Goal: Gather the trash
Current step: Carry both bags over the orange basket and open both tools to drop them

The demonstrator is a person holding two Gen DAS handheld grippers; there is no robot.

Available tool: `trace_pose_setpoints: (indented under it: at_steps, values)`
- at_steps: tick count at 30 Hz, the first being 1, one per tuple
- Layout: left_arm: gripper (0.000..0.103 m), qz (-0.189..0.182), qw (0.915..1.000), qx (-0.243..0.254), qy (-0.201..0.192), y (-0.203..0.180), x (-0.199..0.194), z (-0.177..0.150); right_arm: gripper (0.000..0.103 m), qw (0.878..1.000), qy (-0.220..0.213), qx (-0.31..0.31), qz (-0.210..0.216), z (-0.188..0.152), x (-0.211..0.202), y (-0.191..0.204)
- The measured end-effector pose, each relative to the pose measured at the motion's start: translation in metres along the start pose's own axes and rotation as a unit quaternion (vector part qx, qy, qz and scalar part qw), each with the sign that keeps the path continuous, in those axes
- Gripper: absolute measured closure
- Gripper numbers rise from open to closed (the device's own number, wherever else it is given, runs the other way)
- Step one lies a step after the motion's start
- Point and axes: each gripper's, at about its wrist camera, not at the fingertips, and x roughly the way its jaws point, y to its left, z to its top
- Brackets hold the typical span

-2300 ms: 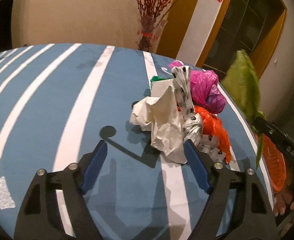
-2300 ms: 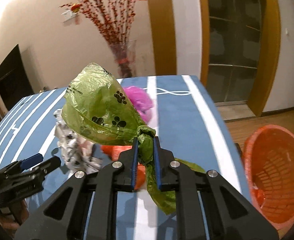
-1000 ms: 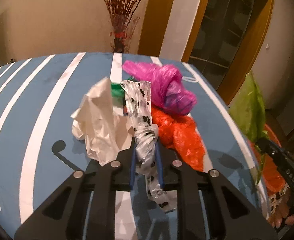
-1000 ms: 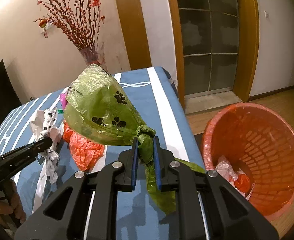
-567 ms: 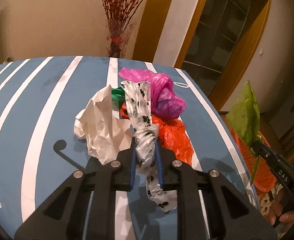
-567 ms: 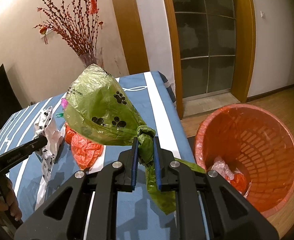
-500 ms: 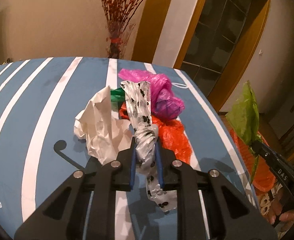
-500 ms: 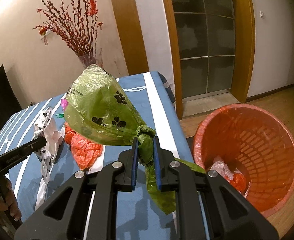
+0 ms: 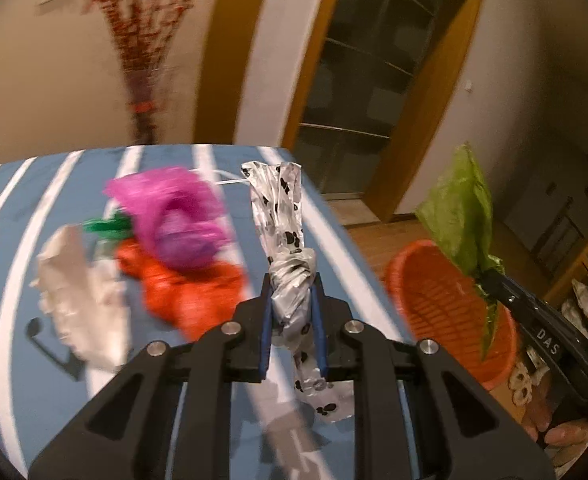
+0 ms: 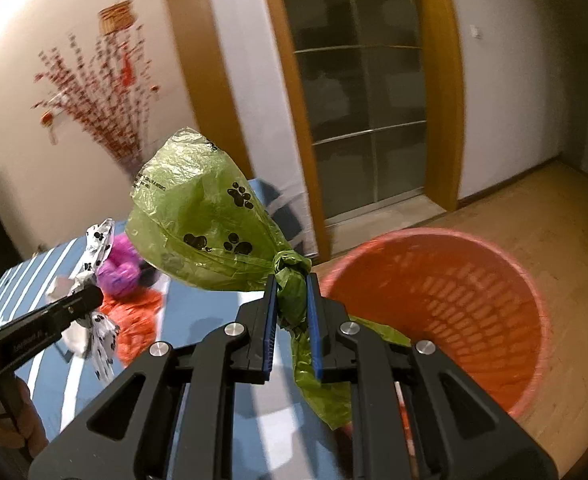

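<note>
My left gripper (image 9: 292, 280) is shut on the knot of a white bag with black paw prints (image 9: 279, 208) and holds it above the striped blue table (image 9: 21, 208). My right gripper (image 10: 289, 280) is shut on the knot of a green paw-print bag (image 10: 201, 216), held near the rim of the orange trash basket (image 10: 446, 300). In the left wrist view the green bag (image 9: 462, 212) hangs over the basket (image 9: 434, 296). A pink bag (image 9: 173, 216), an orange bag (image 9: 189, 292) and crumpled white paper (image 9: 77, 288) lie on the table.
A vase of red branches (image 9: 141, 56) stands at the table's far edge. The basket stands on the wooden floor (image 10: 534, 208) past the table's right end. A glass door with a wooden frame (image 10: 358, 88) is behind it.
Both grippers have swung right toward the basket. The white paw-print bag has lifted off the pile. The green bag is now close to the basket's rim.
</note>
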Motion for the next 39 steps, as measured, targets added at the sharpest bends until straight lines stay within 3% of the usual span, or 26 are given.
trace_pose_setpoints:
  at_steps: [13, 32, 35, 36, 39]
  values:
    - [0.085, -0.071, 0.9949, 0.071, 0.016, -0.102, 0.042, 0.001, 0.089, 0.995, -0.028, 0.064, -0.069, 0.005, -0.016, -0.070]
    - [0.084, -0.116, 0.9865, 0.107, 0.042, -0.164, 0.081, -0.011, 0.089, 0.988, -0.023, 0.125, -0.084, 0.004, -0.004, -0.118]
    - [0.076, -0.116, 0.9863, 0.108, 0.046, -0.168, 0.088, -0.013, 0.089, 0.988, -0.021, 0.132, -0.080, 0.004, -0.001, -0.120]
    - [0.069, -0.114, 0.9865, 0.108, 0.047, -0.168, 0.090, -0.013, 0.087, 0.988, -0.021, 0.135, -0.077, 0.005, 0.000, -0.122]
    - [0.058, -0.104, 0.9875, 0.106, 0.051, -0.166, 0.095, -0.018, 0.075, 0.987, -0.017, 0.140, -0.074, 0.003, 0.003, -0.127]
